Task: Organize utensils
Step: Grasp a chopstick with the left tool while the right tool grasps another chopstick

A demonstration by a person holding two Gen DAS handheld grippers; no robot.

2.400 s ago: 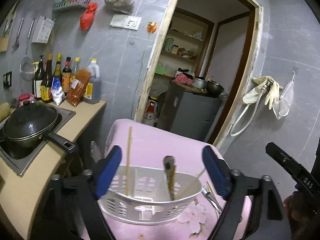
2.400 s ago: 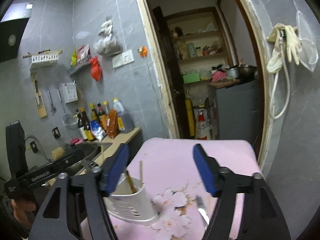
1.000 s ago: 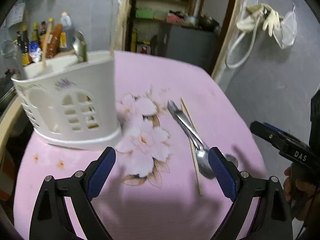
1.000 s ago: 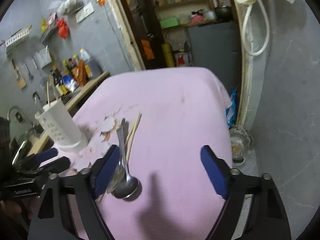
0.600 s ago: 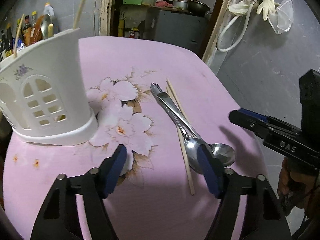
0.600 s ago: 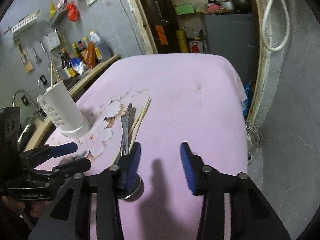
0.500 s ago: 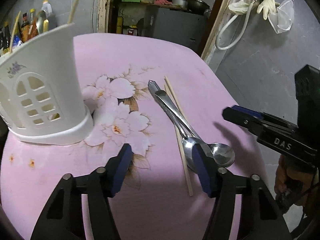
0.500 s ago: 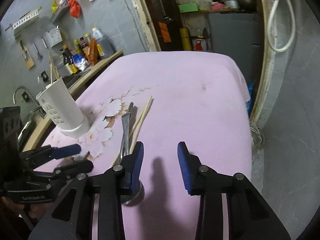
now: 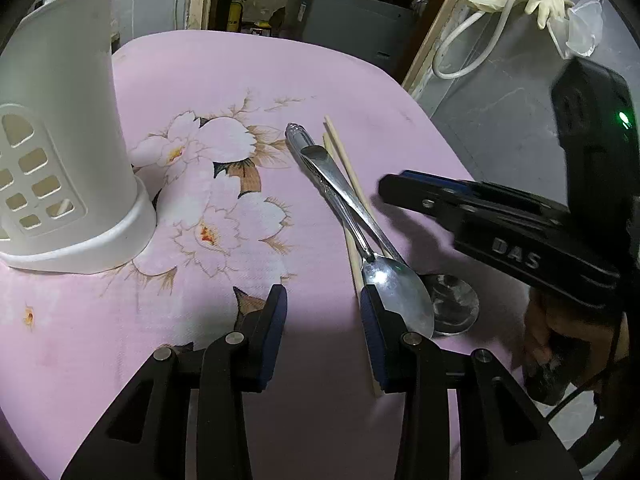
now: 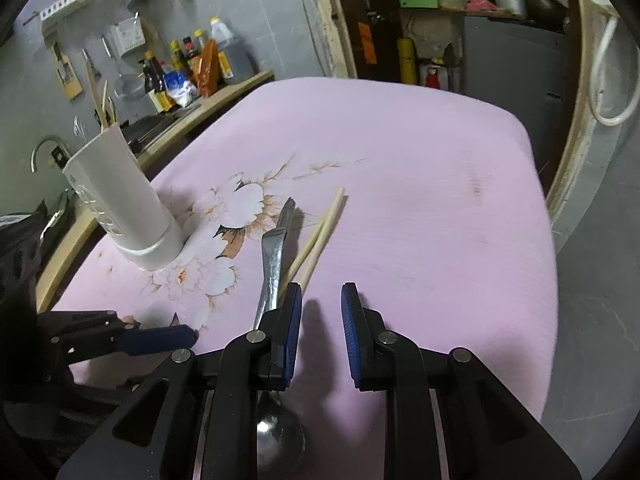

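Observation:
Two steel spoons [image 9: 352, 216] and a pair of wooden chopsticks [image 9: 348, 176] lie together on the pink flowered tablecloth [image 9: 240, 76]. A white slotted utensil holder [image 9: 60, 152] stands at the left with chopsticks in it. My left gripper [image 9: 322, 320] is open and empty, low over the cloth, its right finger beside the spoon bowls. My right gripper [image 10: 320, 320] is partly closed and empty, just above the spoons [image 10: 274, 256] and chopsticks [image 10: 320, 236]; the holder [image 10: 120, 204] is to its left. The right gripper also shows in the left wrist view [image 9: 404, 188].
A kitchen counter with sauce bottles [image 10: 180, 76] and a sink tap [image 10: 44, 152] lies beyond the table's left side. A doorway with shelves [image 10: 440, 20] is behind. The table's right edge [image 10: 548, 240] drops to a grey floor.
Both grippers have lowered and moved in toward the spoons and chopsticks. Both pairs of jaws have narrowed, the right one most. The utensils have not moved.

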